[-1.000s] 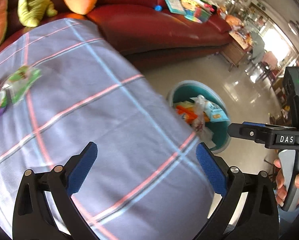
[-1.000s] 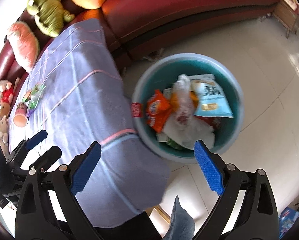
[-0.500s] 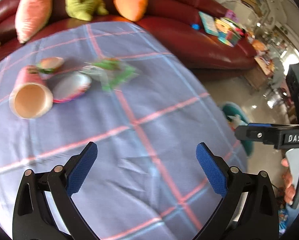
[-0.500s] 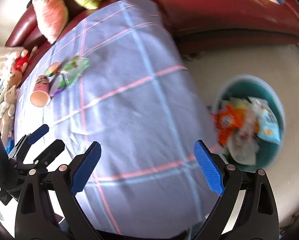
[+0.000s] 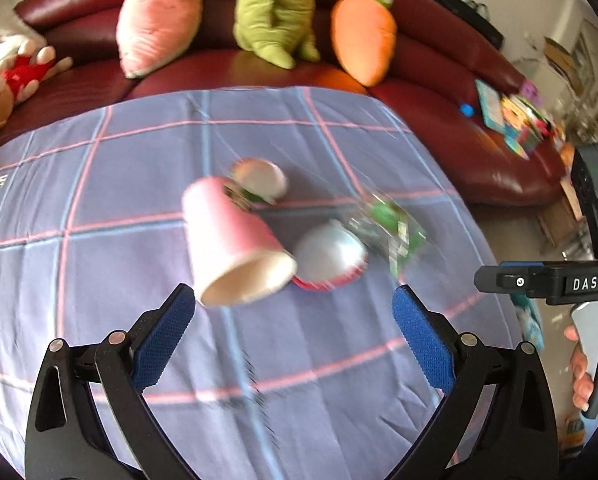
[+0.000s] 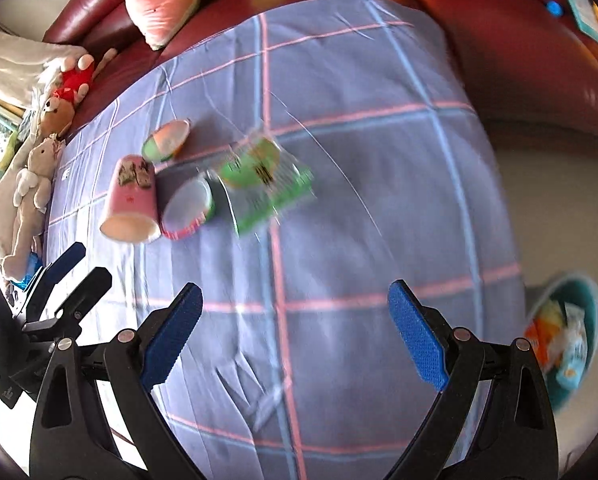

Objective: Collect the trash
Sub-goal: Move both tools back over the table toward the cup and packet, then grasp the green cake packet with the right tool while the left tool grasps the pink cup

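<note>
We've got bare checked cloth (image 6: 339, 240) on the near half of the table, w/ open room under both sets of spread jaws. Mid-table is a tight cluster: pink cup (image 5: 235, 248) lying on its side, red-rimmed bowl (image 5: 331, 258) touching it on the right, green wrapper (image 6: 267, 184) just right of that, small lid (image 5: 261, 180) behind. Far edge is hemmed by the sofa (image 5: 439, 92) & plush toys. Bin (image 6: 567, 344) stands off the table's right edge.

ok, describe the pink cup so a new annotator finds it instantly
Start at the checked purple tablecloth in front of the red sofa; a small cluster of trash sits mid-table. The pink paper cup is its leftmost piece, lying on its side, open mouth toward the left claw. Its neighbours are flatter: round lids and a green wrapper.
</note>
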{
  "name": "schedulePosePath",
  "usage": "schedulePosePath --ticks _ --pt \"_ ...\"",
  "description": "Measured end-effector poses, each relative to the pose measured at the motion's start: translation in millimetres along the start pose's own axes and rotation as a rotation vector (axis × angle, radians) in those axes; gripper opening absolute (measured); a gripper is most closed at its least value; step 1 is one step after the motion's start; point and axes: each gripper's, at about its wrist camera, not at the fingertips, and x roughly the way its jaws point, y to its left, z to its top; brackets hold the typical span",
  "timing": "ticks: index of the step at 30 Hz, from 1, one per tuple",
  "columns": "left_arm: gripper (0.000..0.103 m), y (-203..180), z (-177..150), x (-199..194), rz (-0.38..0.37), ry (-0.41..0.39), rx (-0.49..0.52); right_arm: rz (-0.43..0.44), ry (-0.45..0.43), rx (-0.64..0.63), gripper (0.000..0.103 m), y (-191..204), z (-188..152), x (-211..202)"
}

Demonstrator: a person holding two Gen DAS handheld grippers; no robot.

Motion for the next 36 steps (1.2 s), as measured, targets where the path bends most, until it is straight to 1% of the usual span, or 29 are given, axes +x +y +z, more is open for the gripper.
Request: schedulePosePath --ticks 2,5,7,9,14,15,16,17,18,19,21,24,25,27,29,30,31,35,36 --pt "0.099 10.0 9.5 6.4 0.016 0.004 -0.027 -0.007 0.010 -0.013 0.090 4.8 14.3 8.8" --pt "0.099 19.4 20.5 18.4 0.046 0.010 -0.060 -0.039 0.027 -0.065 0.090 17.8 37.7 26.4" --pt "0.099 25.6 26.4 29.7 0.057 0.024 -0.076 -0.048 0.037 -0.082 0.090 22.3 47.0 35.5" --pt "0.099 29.0 29.4 39.9 0.074 0.038 -0.086 -0.044 0.041 -0.085 0.090 25.1 53.6 41.5" --pt "0.099 37.6 30.6 62.5 0.088 0.068 -0.117 -0.049 0.063 -0.116 0.090 33.5 62.1 57.8" --pt "0.097 39.4 29.7 66.0 0.088 0.073 -0.125 -0.056 0.070 -0.126 0.090 35.1 62.8 61.4" --pt "0.093 41.6 28.9 68.7 0.086 0.077 -0.131 -0.062 0.074 -0.135 0.090 36.0 63.2 64.1" --pt "0.079 43.5 27.2 72.0 0.077 0.088 -0.136 -0.070 0.079 -0.146 0.090 37.3 64.2 67.2" --pt "0.071 44.4 26.0 73.7 0.056 0.096 -0.142 -0.078 0.079 -0.154 0.090 37.8 64.8 69.7" --pt "0.070 45.3 24.8 73.9 0.039 0.096 -0.150 -0.083 0.079 -0.161 0.090 38.0 65.6 71.5" --pt "0.068 44.7 23.5 70.3 0.060 0.074 -0.139 -0.088 0.079 -0.167 0.089 37.2 67.8 74.5" --pt "0.069 46.9 22.4 71.5 0.060 0.074 -0.139 -0.097 0.078 -0.182 0.085 35.7 70.9 79.3" --pt "0.069 47.2 22.1 71.3 0.058 0.072 -0.141 -0.096 0.080 -0.186 0.082 35.7 72.1 81.1" --pt "0.070 47.1 22.2 71.2 0.062 0.072 -0.138 -0.079 0.097 -0.185 0.078 35.0 75.5 88.7" --pt "0.071 46.4 21.9 71.7 0.067 0.073 -0.130 -0.074 0.102 -0.180 0.064 33.1 76.4 93.5" --pt "0.071 46.3 21.9 72.4 0.073 0.075 -0.127 -0.072 0.107 -0.178 0.064 32.4 76.0 95.2" --pt "0.071 46.6 22.4 73.3 0.076 0.077 -0.127 -0.072 0.087 -0.185 0.062 33.5 75.1 93.9" --pt "0.070 48.6 23.2 78.4 0.083 0.090 -0.144 -0.058 0.071 -0.176 0.058 32.5 69.1 91.6" --pt "0.068 48.9 22.2 79.5 0.080 0.092 -0.145 -0.059 0.066 -0.166 0.057 30.7 66.9 90.5"
